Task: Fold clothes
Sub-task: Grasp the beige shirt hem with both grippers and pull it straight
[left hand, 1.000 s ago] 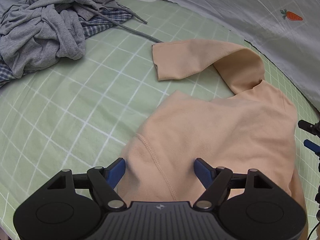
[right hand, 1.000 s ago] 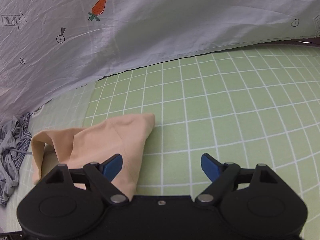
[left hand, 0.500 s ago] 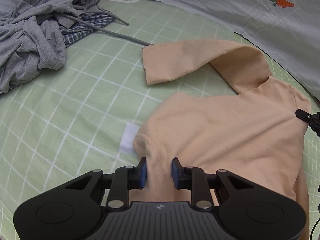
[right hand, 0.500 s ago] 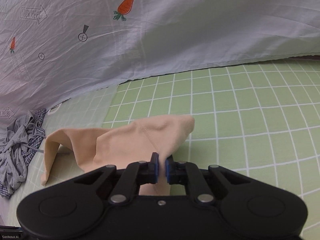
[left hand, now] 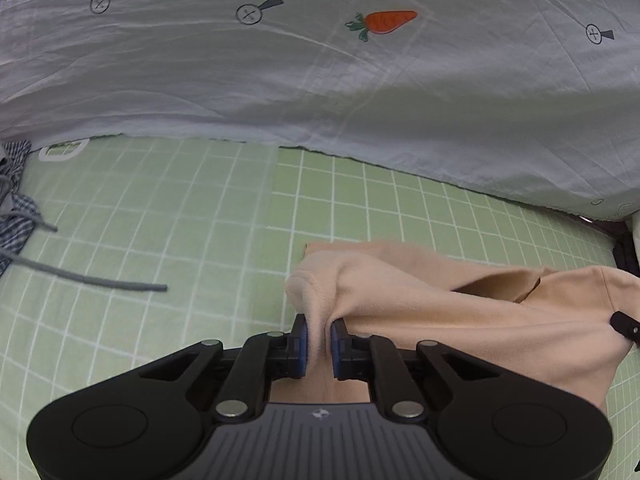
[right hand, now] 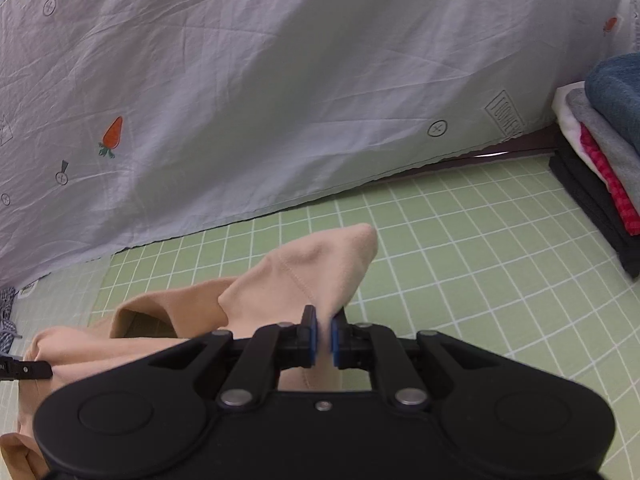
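A peach long-sleeved top (left hand: 460, 312) is held up off the green checked sheet (left hand: 140, 240). My left gripper (left hand: 319, 342) is shut on one corner of it, the cloth bunched above the blue pads. My right gripper (right hand: 324, 338) is shut on the other corner of the top (right hand: 312, 272), which stands up in a peak. The cloth sags between the two grippers; its lower part hangs out of sight. The right gripper's tip shows at the right edge of the left wrist view (left hand: 624, 324).
A grey-white carrot-print sheet (left hand: 320, 80) rises as a wall behind. A stack of folded clothes (right hand: 600, 152) stands at the far right. A grey drawstring (left hand: 92, 280) and checked cloth (left hand: 16, 220) lie at the left.
Both grippers closed on the top's corners and then lifted it off the sheet. The views tilted up toward the back sheet, and the grey clothes pile slid mostly out of view.
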